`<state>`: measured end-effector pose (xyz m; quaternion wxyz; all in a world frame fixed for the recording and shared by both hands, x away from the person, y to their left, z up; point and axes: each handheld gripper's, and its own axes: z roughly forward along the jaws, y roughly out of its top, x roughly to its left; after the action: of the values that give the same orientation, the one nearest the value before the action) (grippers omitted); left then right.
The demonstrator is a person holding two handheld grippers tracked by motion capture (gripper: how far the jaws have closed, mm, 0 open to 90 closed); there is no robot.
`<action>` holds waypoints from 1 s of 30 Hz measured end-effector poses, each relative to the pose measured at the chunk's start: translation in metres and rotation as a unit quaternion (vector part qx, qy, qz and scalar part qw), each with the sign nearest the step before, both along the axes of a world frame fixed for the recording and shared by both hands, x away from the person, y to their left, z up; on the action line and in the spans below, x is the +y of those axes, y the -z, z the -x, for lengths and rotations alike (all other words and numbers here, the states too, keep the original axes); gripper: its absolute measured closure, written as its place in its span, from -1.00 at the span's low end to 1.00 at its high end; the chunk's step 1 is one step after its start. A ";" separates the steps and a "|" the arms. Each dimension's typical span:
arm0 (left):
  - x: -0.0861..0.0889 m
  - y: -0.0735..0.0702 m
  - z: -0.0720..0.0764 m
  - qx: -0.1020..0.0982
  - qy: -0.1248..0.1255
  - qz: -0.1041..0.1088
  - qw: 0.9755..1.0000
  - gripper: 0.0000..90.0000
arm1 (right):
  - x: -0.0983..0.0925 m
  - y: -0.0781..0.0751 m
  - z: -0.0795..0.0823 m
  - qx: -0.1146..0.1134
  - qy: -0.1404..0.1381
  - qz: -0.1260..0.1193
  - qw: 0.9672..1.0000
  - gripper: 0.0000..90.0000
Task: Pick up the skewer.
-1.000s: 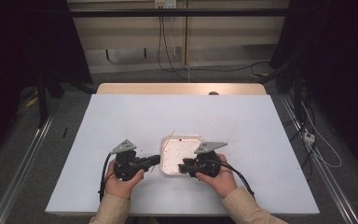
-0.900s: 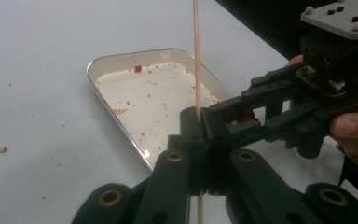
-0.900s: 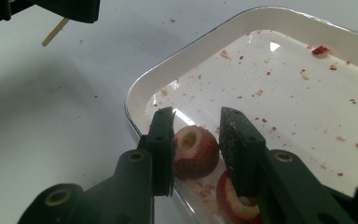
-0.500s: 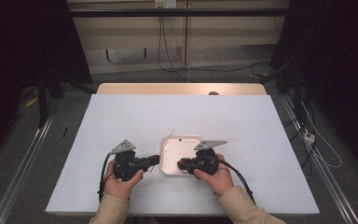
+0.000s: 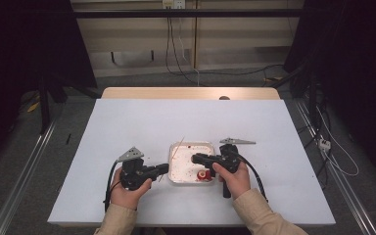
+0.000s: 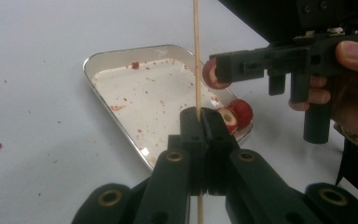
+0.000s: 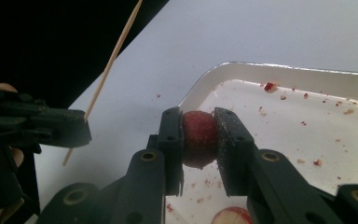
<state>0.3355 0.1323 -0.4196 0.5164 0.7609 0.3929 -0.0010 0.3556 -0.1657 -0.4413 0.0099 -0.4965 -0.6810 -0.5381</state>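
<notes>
Skewer (image 6: 196, 56) clamped tight in the left gripper (image 6: 200, 116), jaws pressed flat together on it, the stick rising straight up past the tips and poking out below them too. Just beyond those jaws sits the tray (image 6: 103, 59), white inside and speckled with red crumbs, and two more fruit pieces (image 6: 237, 115) lie in its near corner, right beside the left gripper's tips. Over on the other side, the right gripper (image 7: 199, 136) has just been closing, and it now squeezes a red fruit slice (image 7: 198, 135) between both pads, held up above the tray floor. In the left gripper view that slice (image 6: 209, 73) hangs at the end of the right jaws, just beside the skewer but not touching it. From above, both grippers (image 5: 162, 169) (image 5: 196, 158) point inward at each other across the tray (image 5: 176, 147), on the white table (image 5: 127, 122).
</notes>
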 end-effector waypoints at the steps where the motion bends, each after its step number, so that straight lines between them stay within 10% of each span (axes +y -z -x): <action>1: -0.001 0.000 0.000 0.000 0.000 0.001 1.000 0.98 | 0.000 0.000 0.000 0.000 0.000 0.000 1.000 0.64; 12: -0.003 0.002 0.000 0.005 0.002 -0.002 1.000 0.98 | 0.009 0.018 -0.007 0.023 -0.001 0.077 0.997 0.59; 30: -0.004 0.002 0.000 0.006 0.005 -0.007 1.000 0.98 | 0.007 0.014 -0.009 0.011 -0.005 0.083 0.996 0.50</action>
<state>0.3359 0.1282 -0.4217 0.5085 0.7665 0.3922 -0.0058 0.3642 -0.1592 -0.4552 -0.0209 -0.4983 -0.7256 -0.4741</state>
